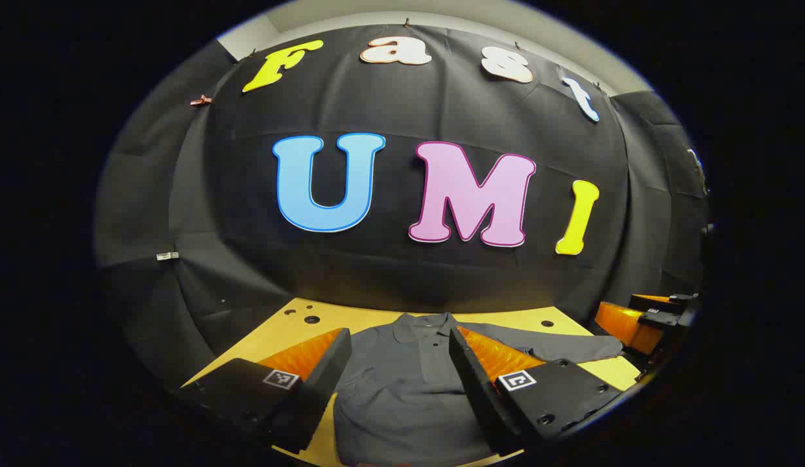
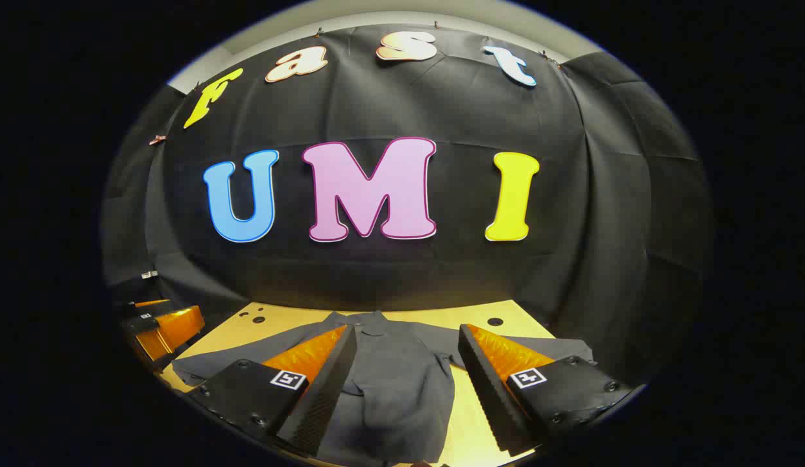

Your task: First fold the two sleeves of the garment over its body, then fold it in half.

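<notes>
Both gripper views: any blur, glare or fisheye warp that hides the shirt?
Left gripper view: sharp, strong fisheye bend at the table edges; the grey shirt reads dark with little fold contrast, no glare. Right gripper view: also sharp, same warp; the shirt is dim near the bottom edge, and the table shows a warm bright patch between the open fingers.

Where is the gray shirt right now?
The gray shirt lies flat on the yellow table, collar toward the black cloth wall, sleeves spread sideways. In both views it sits between the open tongs, below them.
</notes>
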